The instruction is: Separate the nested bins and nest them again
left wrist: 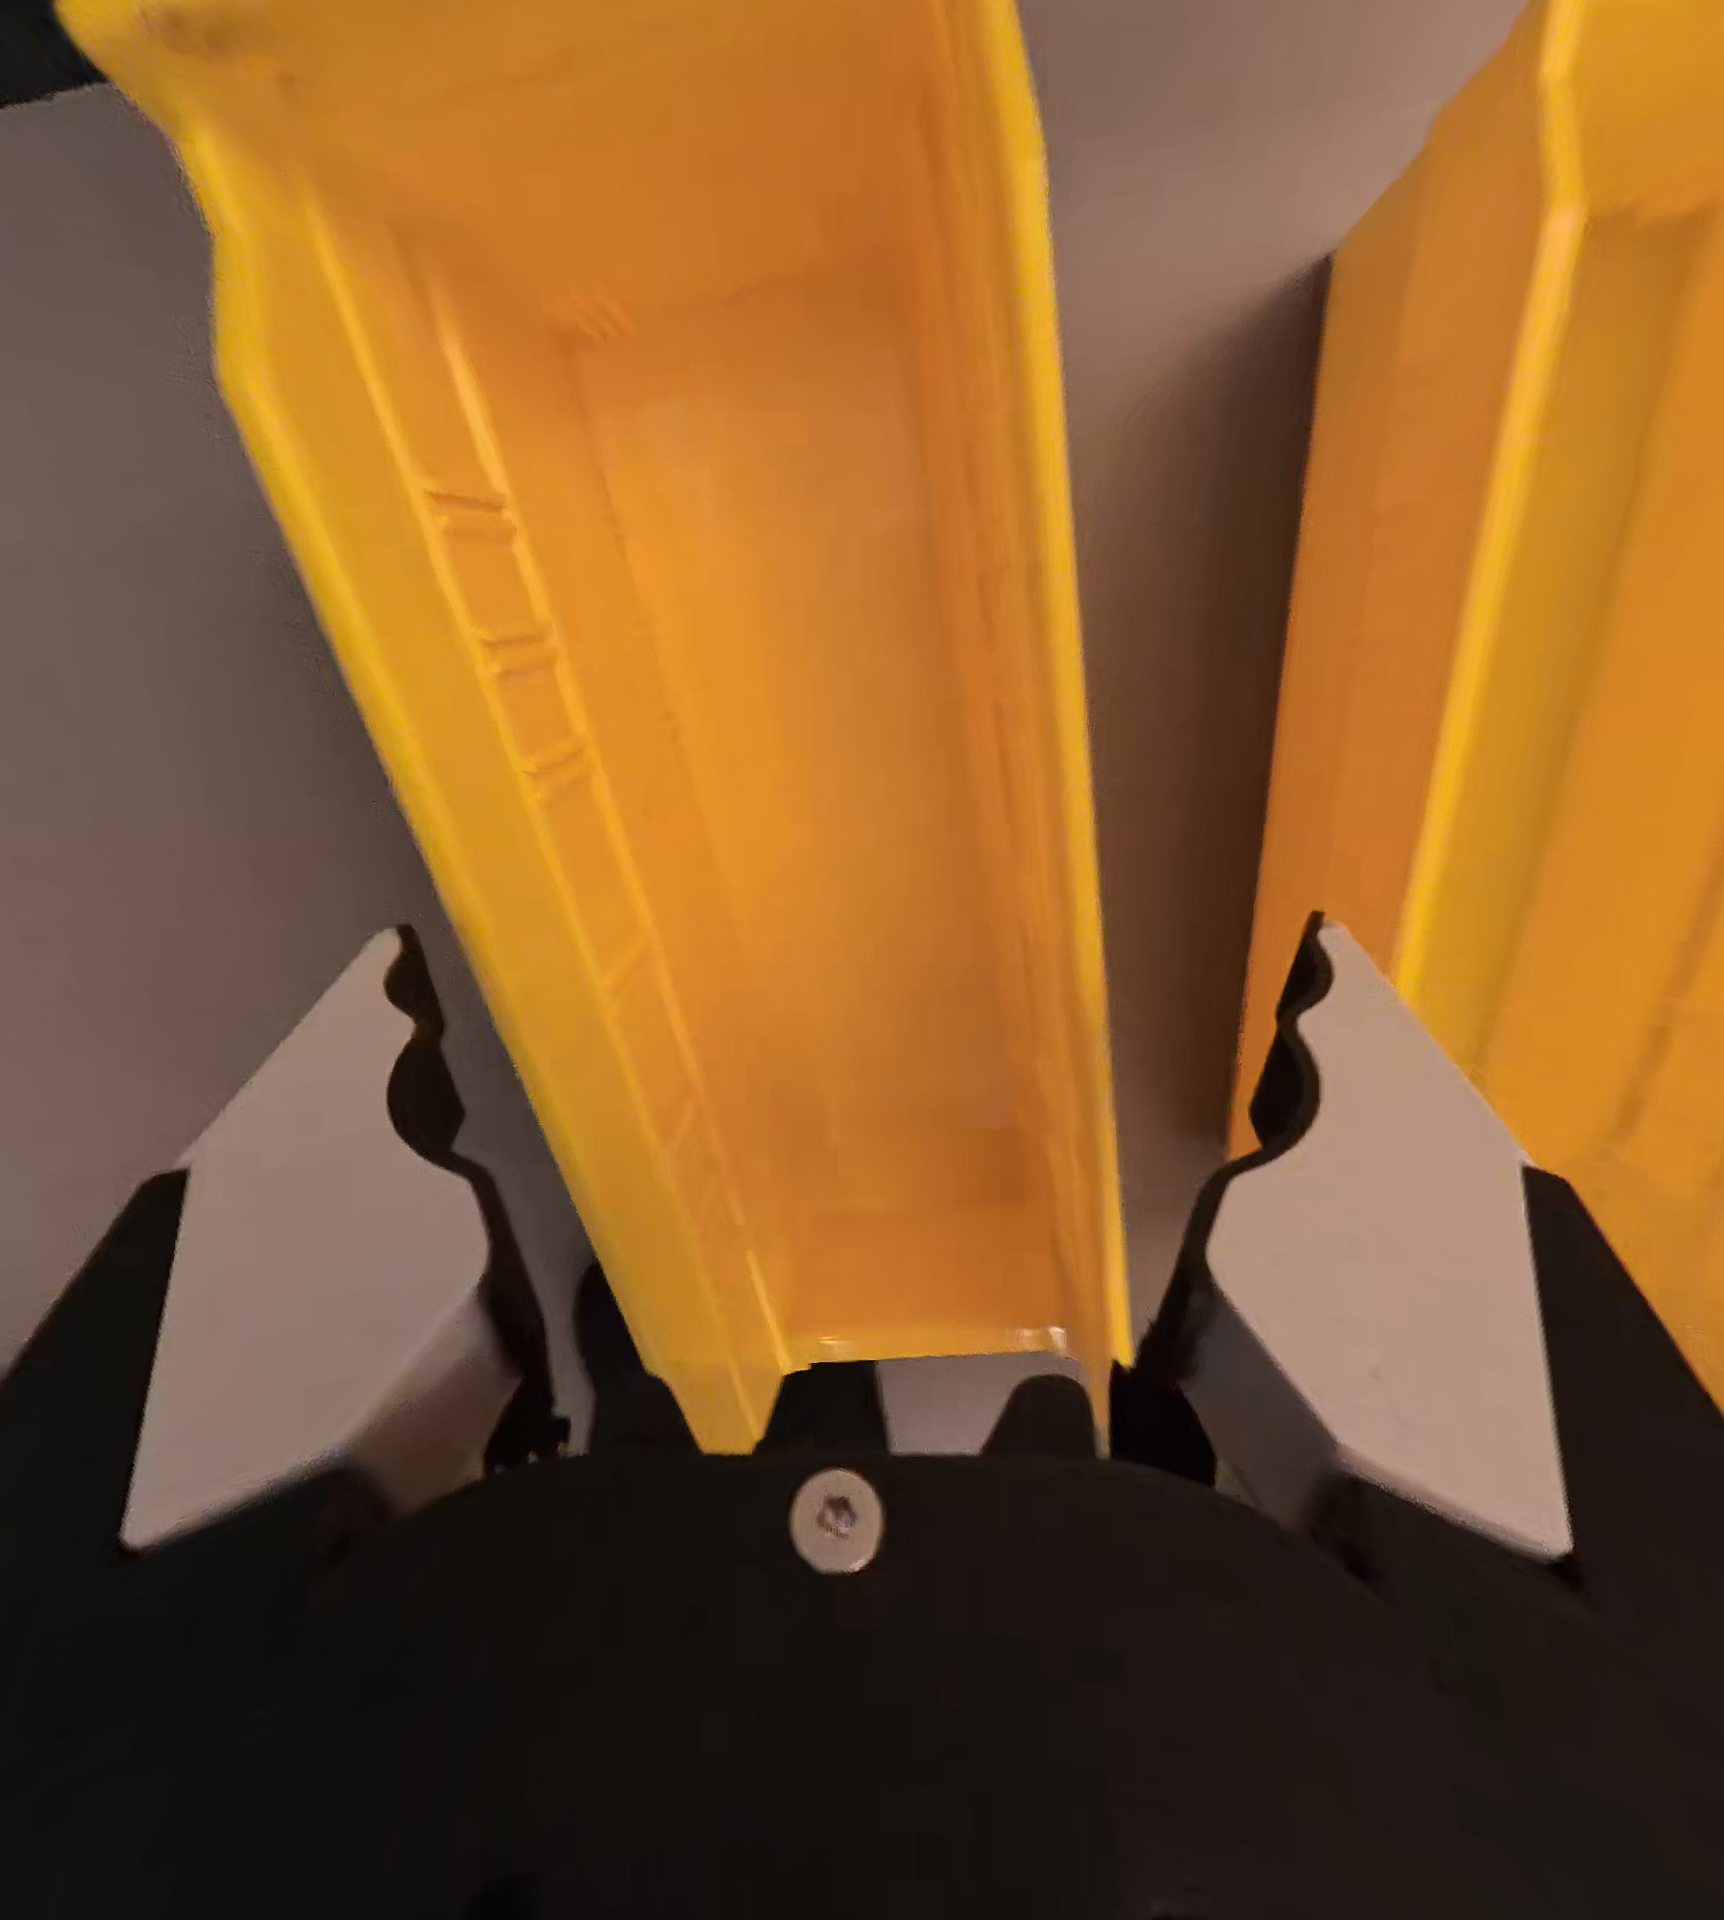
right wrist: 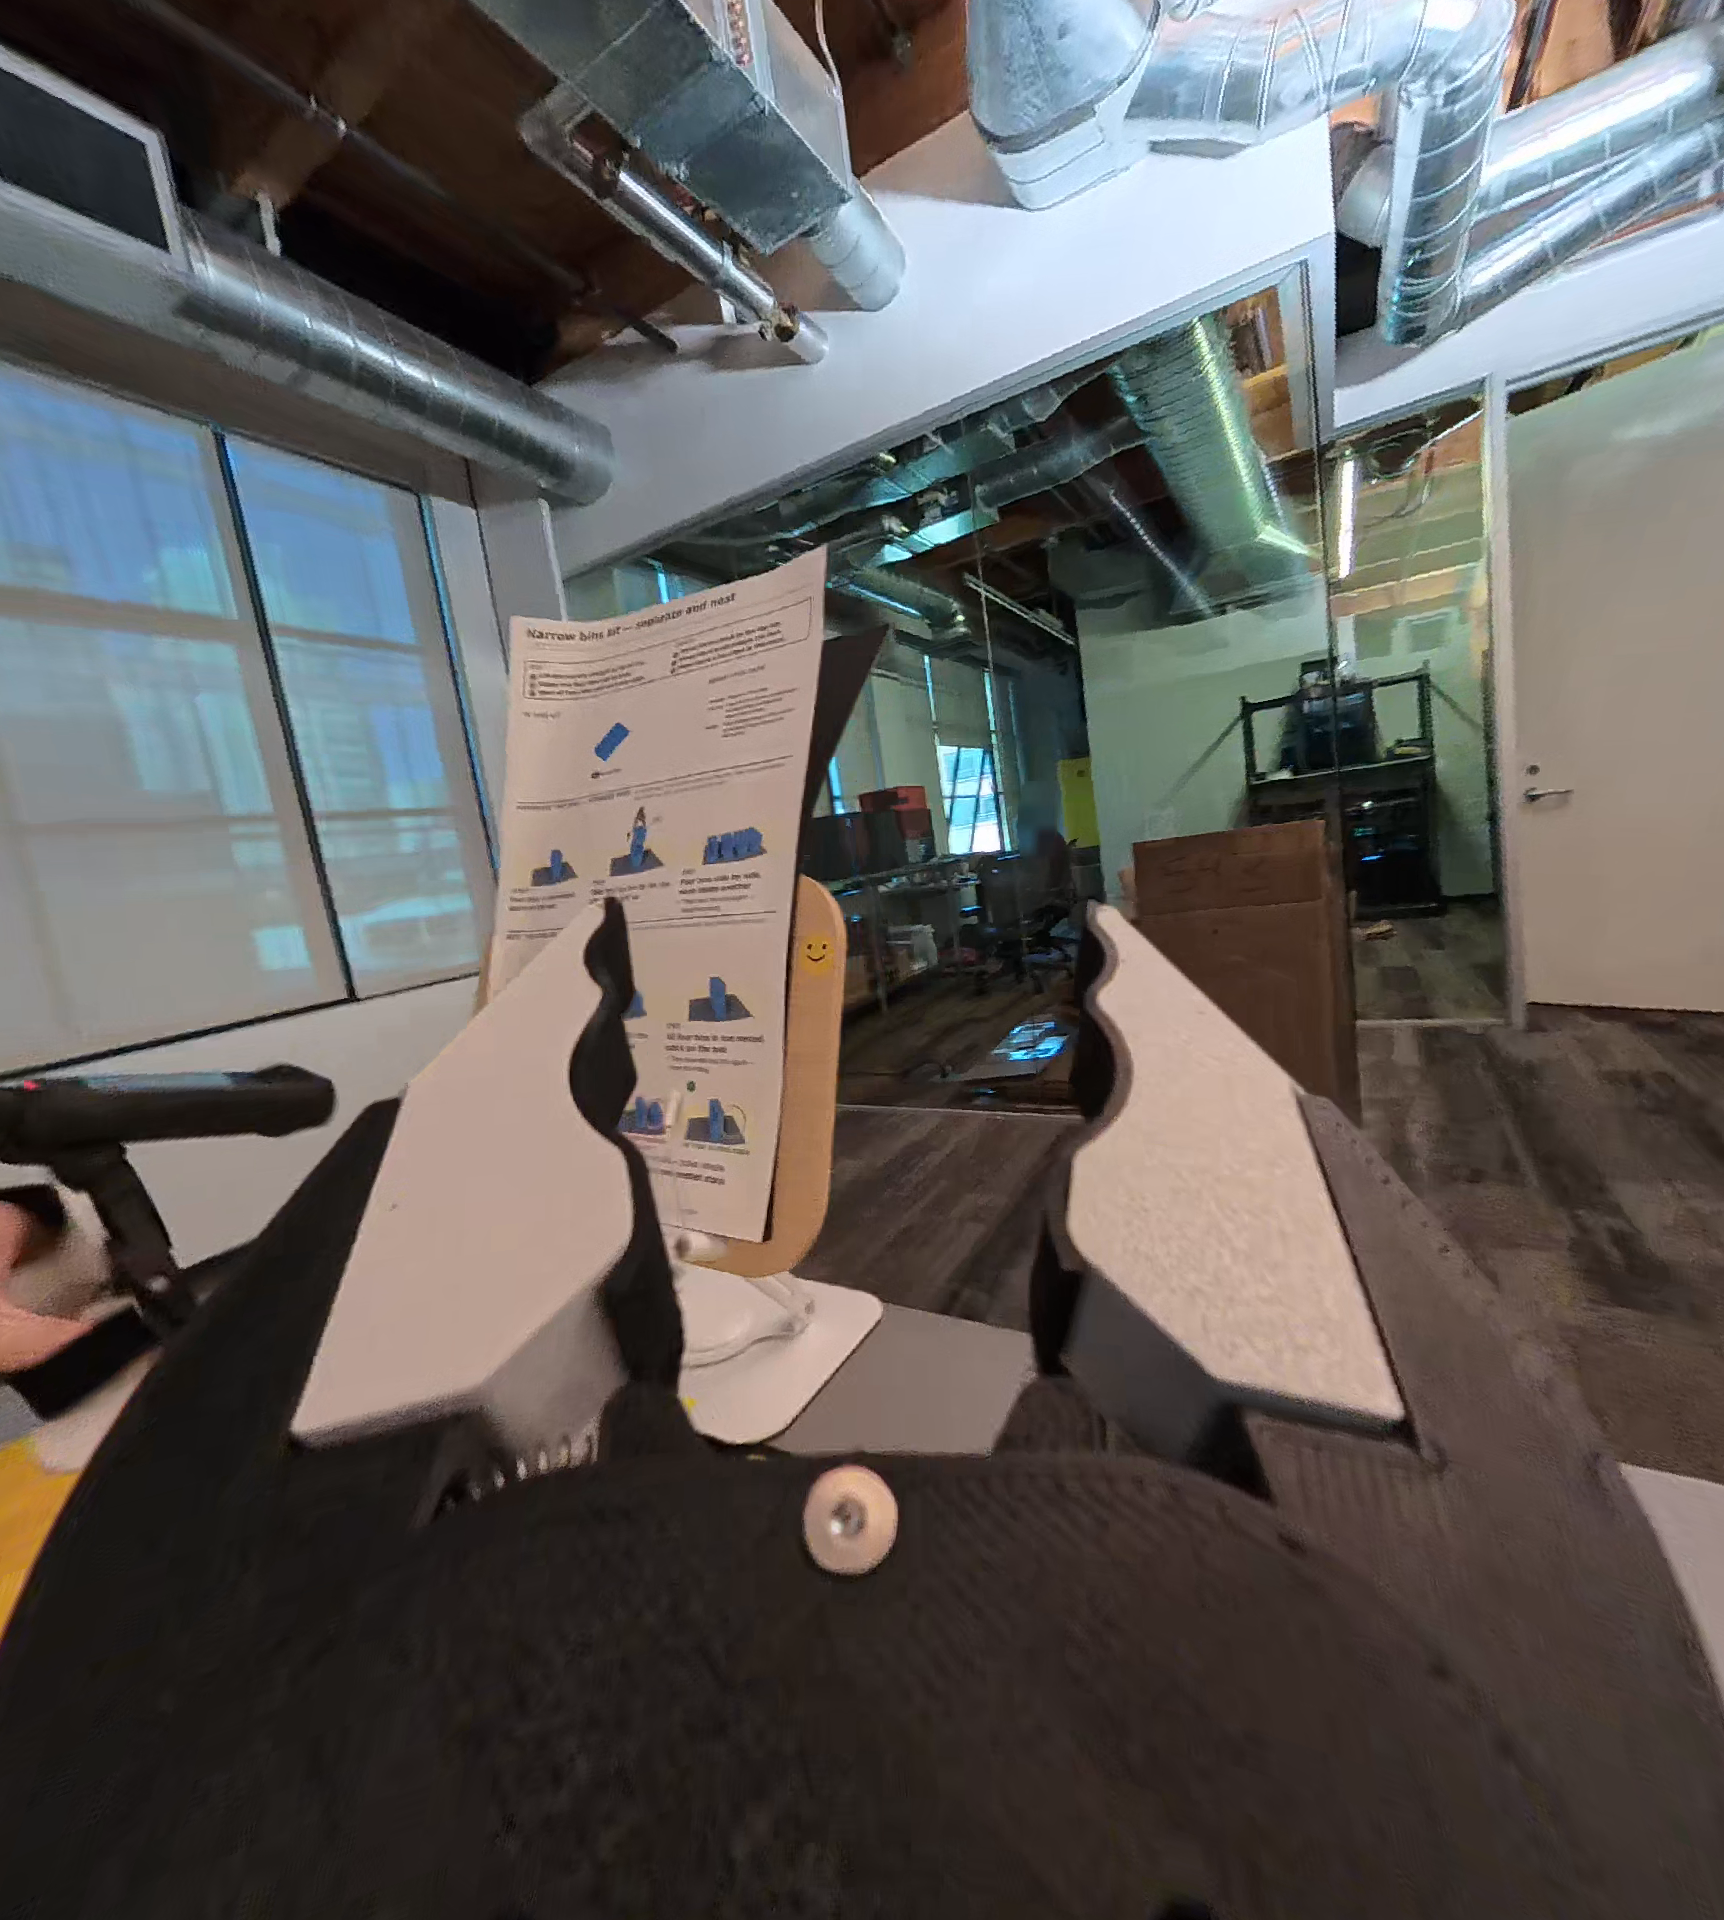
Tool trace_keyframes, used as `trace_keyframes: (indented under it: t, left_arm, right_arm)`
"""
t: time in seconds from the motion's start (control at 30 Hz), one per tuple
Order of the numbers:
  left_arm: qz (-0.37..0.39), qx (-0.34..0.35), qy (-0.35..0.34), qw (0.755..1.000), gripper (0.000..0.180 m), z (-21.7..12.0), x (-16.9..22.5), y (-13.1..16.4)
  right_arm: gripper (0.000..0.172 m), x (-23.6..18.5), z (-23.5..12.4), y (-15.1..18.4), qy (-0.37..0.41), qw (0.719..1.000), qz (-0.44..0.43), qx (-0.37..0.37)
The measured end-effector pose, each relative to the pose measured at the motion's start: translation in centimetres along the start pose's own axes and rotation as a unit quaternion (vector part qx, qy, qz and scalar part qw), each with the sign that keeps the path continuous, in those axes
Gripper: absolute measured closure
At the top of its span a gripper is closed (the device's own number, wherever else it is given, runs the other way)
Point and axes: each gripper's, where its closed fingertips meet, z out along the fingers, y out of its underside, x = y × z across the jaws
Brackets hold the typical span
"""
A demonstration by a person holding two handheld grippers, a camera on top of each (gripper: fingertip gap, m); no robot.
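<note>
A printed instruction sheet (right wrist: 655, 894) with text and blue diagrams stands on a holder; a smiley sticker (right wrist: 816, 951) sits on the holder's wooden board (right wrist: 806, 1091).

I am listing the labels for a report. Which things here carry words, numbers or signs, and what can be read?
Paper sheet: printed heading, text and blue drawings. I do not copy out writing, and most of it is too small.
Sticker on the wooden board: a yellow smiling face, no words.
Cardboard box: faint handwritten marks, too blurred.
Yellow bins: none visible.
</note>
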Motion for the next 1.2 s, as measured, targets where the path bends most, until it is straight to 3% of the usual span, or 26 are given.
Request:
trace_keyframes:
  t: [0.1, 0.2, 0.4, 1.2]
  left_arm:
    - [0.001, -0.021, -0.036, 0.999, 0.025, 0.8, -1.3, 0.3]
    - [-0.014, -0.030, -0.021, 0.999, 0.027, 1.3, -1.6, 0.6]
    - [-0.016, -0.032, 0.017, 0.999, 0.049, 1.7, -1.1, 0.7]
    - [-0.011, -0.037, 0.020, 0.999, 0.059, 0.4, -0.7, 0.1]
  right_arm:
    - [0.086, 0.1, 0.2, 0.6, -0.007, 1.000, 0.021, -0.011]
    - [0.087, -0.1, 0.5, 1.1, -0.011, 1.000, 0.018, -0.023]
    - [0.087, -0.1, 0.7, 1.6, -0.015, 0.999, 0.028, -0.034]
    - [0.089, 0.8, 0.7, 2.5, -0.032, 0.995, 0.082, -0.051]
